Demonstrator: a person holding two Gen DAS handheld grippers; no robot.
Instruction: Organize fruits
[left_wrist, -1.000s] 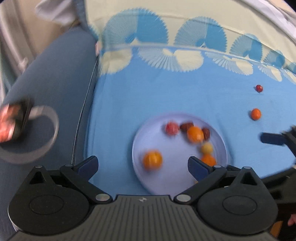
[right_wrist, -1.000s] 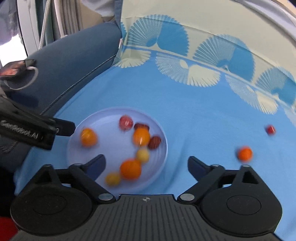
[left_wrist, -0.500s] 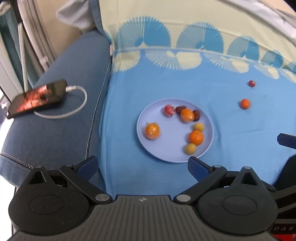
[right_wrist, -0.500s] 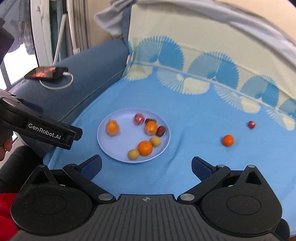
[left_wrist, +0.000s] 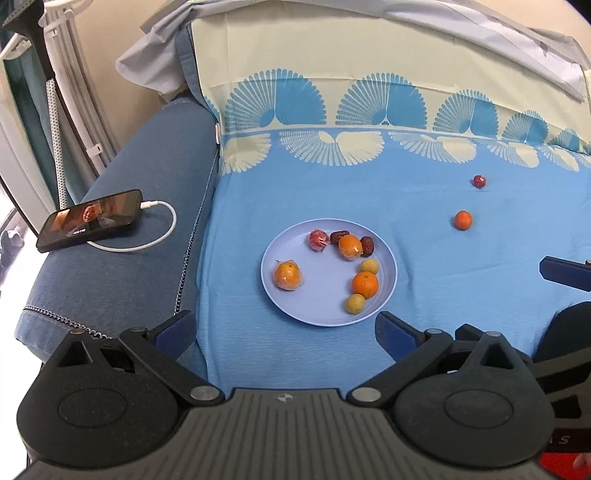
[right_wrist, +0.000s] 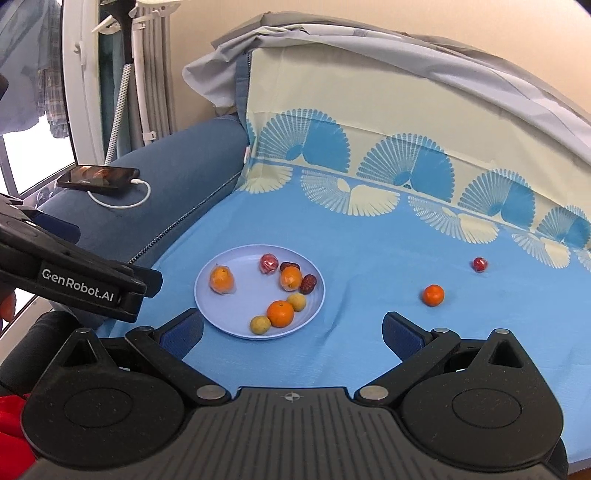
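1. Phone (left_wrist: 90, 219) on the sofa arm, screen too blurry to read.
2. Left hand-held gripper (left_wrist: 284, 332) spread wide, empty.
3. Plate (left_wrist: 321, 314) holds eight fruits; one date (left_wrist: 339, 236) half hidden behind an orange (left_wrist: 350, 246).
4. Loose orange (right_wrist: 433, 295) and red fruit (right_wrist: 480, 264) lie on the blue cloth, right of the plate.
5. Right hand-held gripper (right_wrist: 291, 338) spread too, empty.

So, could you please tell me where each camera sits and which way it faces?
Left wrist: on the left gripper, above the plate's near left, looking down at the plate; own open fingers and right gripper show.
Right wrist: on the right gripper, lower and further right, facing the sofa back; left gripper shows.
Shared: plate, loose orange, phone.
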